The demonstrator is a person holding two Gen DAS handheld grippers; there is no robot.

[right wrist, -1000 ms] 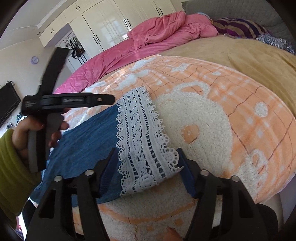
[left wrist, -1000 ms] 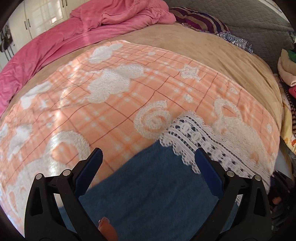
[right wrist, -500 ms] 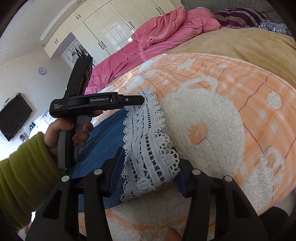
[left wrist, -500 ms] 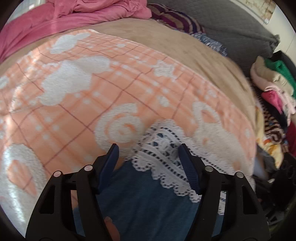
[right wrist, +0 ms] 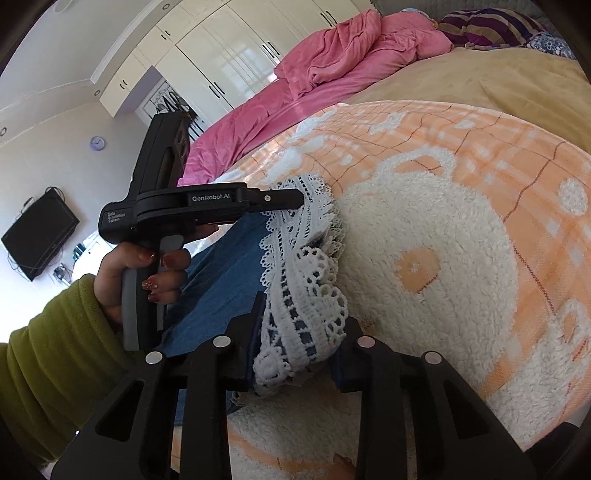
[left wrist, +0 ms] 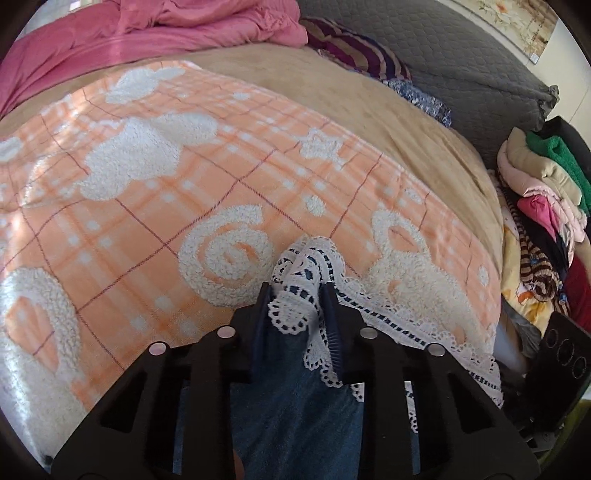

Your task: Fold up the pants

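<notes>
Blue denim pants (left wrist: 291, 402) with a white lace hem (left wrist: 391, 317) lie on an orange-and-white fleece blanket (left wrist: 147, 221). My left gripper (left wrist: 297, 295) is shut on the far corner of the lace hem, which bunches between its fingers. In the right wrist view the left gripper (right wrist: 295, 197) pinches the hem's far end. My right gripper (right wrist: 301, 332) is shut on the near end of the lace hem (right wrist: 306, 314), which bulges between its fingers. The denim (right wrist: 229, 273) stretches back to the left.
A pink duvet (left wrist: 155, 33) lies crumpled at the head of the bed, beside a striped pillow (left wrist: 354, 51). A tan blanket (left wrist: 369, 110) covers the far side. A pile of folded clothes (left wrist: 543, 192) stands to the right. White wardrobes (right wrist: 221, 62) and a wall television (right wrist: 37, 236) stand behind.
Both grippers have closed from open onto the lace hem. The left one moved forward to the hem's far corner, and the lace now bunches up in both.
</notes>
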